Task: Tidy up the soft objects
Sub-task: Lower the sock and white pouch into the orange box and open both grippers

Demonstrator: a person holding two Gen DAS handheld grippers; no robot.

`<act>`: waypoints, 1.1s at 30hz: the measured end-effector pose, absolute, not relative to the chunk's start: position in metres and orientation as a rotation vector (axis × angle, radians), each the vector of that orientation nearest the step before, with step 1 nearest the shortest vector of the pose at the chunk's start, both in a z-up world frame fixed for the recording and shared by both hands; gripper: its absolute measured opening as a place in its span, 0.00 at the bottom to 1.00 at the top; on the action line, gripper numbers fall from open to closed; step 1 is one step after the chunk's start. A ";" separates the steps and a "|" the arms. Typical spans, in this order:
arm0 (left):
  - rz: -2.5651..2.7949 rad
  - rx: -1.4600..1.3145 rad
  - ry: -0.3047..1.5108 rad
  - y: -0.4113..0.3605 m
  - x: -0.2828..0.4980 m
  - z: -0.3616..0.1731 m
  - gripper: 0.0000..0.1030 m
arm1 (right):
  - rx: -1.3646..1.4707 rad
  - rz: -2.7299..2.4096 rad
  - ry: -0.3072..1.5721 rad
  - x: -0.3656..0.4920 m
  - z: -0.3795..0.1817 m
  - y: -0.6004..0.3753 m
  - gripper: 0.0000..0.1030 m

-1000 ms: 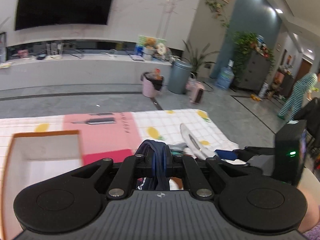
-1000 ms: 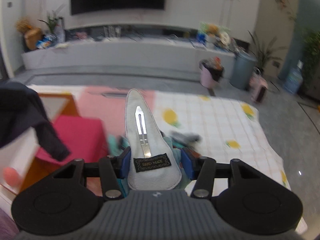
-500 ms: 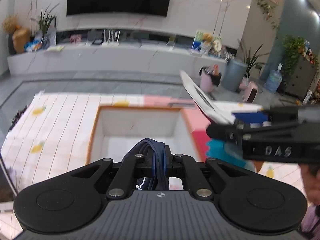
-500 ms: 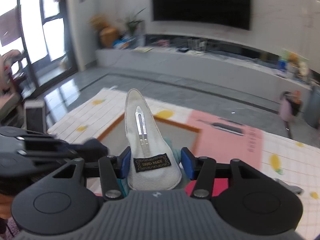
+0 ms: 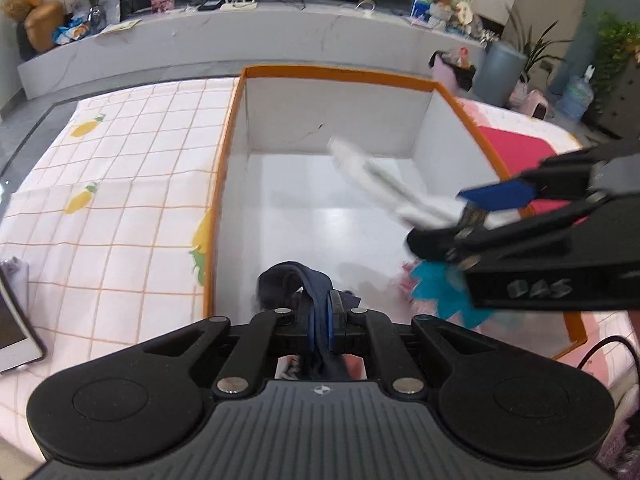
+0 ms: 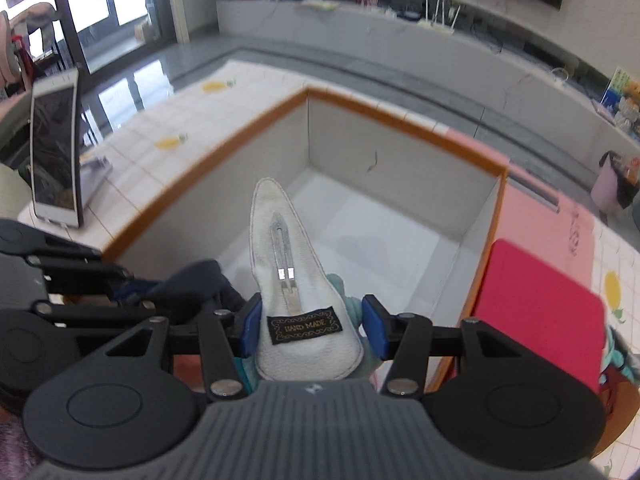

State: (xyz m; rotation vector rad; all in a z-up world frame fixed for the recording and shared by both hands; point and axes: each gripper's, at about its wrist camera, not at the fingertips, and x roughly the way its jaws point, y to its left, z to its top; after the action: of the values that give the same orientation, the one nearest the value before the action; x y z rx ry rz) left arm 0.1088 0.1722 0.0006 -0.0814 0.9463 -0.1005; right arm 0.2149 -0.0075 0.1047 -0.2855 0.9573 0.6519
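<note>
Both grippers have swung over the box (image 5: pixel 332 76): left gripper (image 5: pixel 320 312) pinching cloth (image 5: pixel 296 280), right gripper (image 6: pixel 312 324) clamping pouch (image 6: pixel 280 248), pointing inward.

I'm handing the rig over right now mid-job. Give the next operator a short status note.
Left gripper: shut on a dark blue cloth, above the box floor.
Right gripper: clamped on a white padded piece labelled HAND MADE, teal fabric hanging under it, above the box.
Orange-rimmed white box: nothing lying on its floor yet.
Left to do: lower, release both, fetch the rest.
</note>
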 end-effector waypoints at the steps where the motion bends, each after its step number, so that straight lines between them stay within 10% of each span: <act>1: -0.091 -0.083 0.944 0.171 0.108 0.002 0.09 | -0.291 0.651 0.970 0.216 0.099 -0.006 0.50; 4: -0.049 -0.053 0.913 0.166 0.108 0.005 0.10 | -0.307 0.641 0.999 0.219 0.086 -0.002 0.50; 8: 0.023 -0.026 0.852 0.169 0.104 0.011 0.47 | -0.241 0.603 1.026 0.223 0.076 0.000 0.48; 16: 0.008 -0.147 0.790 0.185 0.077 0.018 0.72 | -0.119 0.563 1.073 0.230 0.068 0.000 0.48; 33: 0.069 -0.251 0.775 0.208 0.063 0.017 0.73 | 0.052 0.369 1.145 0.228 0.050 0.014 0.61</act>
State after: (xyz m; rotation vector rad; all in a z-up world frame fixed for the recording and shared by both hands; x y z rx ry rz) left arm 0.0629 0.2081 0.0171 -0.2506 0.7751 0.0692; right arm 0.2281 0.0141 0.0504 0.0517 1.1448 0.3689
